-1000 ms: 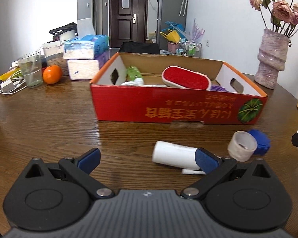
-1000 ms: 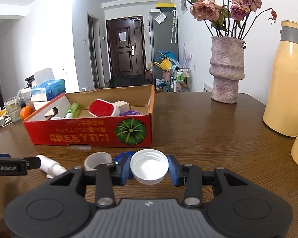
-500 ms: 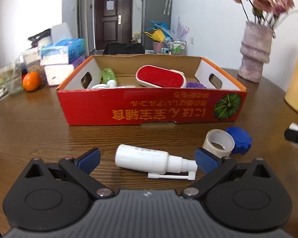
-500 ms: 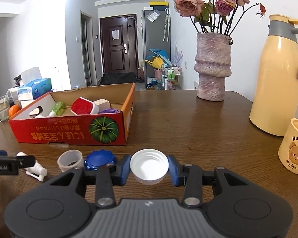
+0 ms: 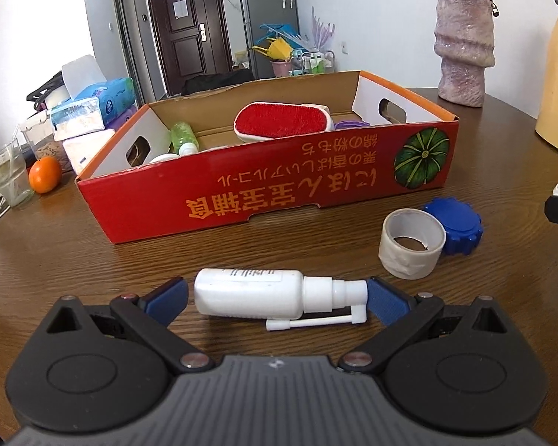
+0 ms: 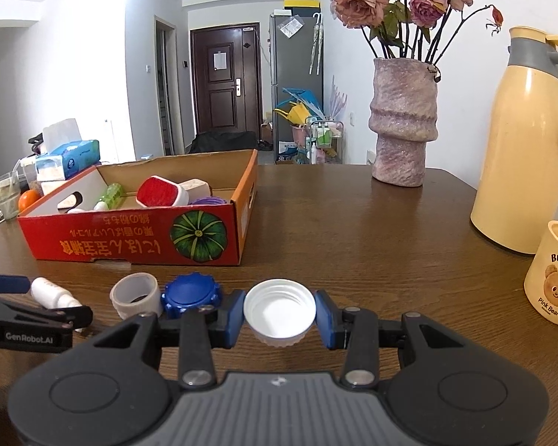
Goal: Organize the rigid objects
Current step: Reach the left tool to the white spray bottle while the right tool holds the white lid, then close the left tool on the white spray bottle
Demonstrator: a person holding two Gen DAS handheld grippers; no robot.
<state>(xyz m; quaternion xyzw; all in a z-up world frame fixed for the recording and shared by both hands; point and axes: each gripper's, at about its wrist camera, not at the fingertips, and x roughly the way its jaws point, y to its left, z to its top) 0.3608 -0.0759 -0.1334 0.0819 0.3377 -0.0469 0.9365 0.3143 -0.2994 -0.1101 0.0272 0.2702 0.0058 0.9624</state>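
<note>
A white spray bottle (image 5: 256, 293) lies on its side on the wooden table, between the blue pads of my left gripper (image 5: 277, 297), which is open and straddles it without pressing. To its right stand a grey tape roll (image 5: 411, 243) and a blue lid (image 5: 455, 225). My right gripper (image 6: 279, 314) is shut on a white jar lid (image 6: 279, 310), held just above the table. The red cardboard box (image 5: 271, 189) behind holds a red brush (image 5: 281, 120), a green bottle (image 5: 184, 135) and a purple item. In the right wrist view the box (image 6: 130, 239) sits at the left.
A pink vase with roses (image 6: 403, 122), a yellow thermos (image 6: 524, 156) and a bear mug (image 6: 554, 273) stand at the right. Tissue packs (image 5: 93, 111), an orange (image 5: 44, 174) and a glass (image 5: 7, 174) crowd the far left.
My left gripper has slid right until the spray bottle lies between its pads. The right gripper has drifted slightly right, still holding the white lid.
</note>
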